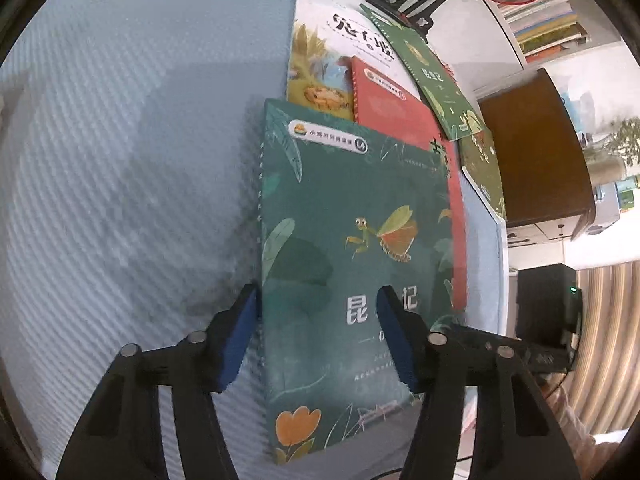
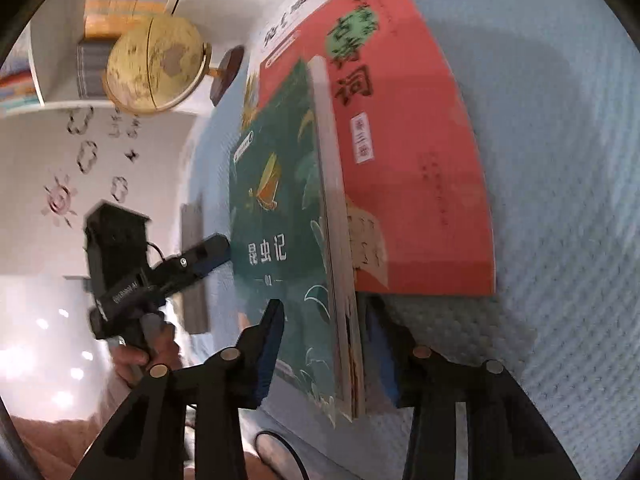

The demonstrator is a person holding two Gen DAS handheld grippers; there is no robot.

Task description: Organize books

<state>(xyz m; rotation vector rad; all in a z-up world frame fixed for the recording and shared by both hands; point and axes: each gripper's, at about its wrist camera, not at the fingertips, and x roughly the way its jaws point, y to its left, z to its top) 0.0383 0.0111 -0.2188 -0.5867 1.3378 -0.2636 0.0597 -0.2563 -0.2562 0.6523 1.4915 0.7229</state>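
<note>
A: Left wrist view: you are angling your left gripper (image 1: 318, 334) steeply down at the dark green paperback with the mantis cover (image 1: 352, 248), lying on the pale blue textured mat (image 1: 120, 160). One finger is sitting at its spine, the other over the cover; a real pinch I cannot tell.

B: And your right gripper (image 2: 324, 354)?

A: You are straddling that book's raised page edge, jaws narrow, beside the red softcover book (image 2: 412, 184). Your left hand (image 2: 140, 354) is gripping its handle.
</note>
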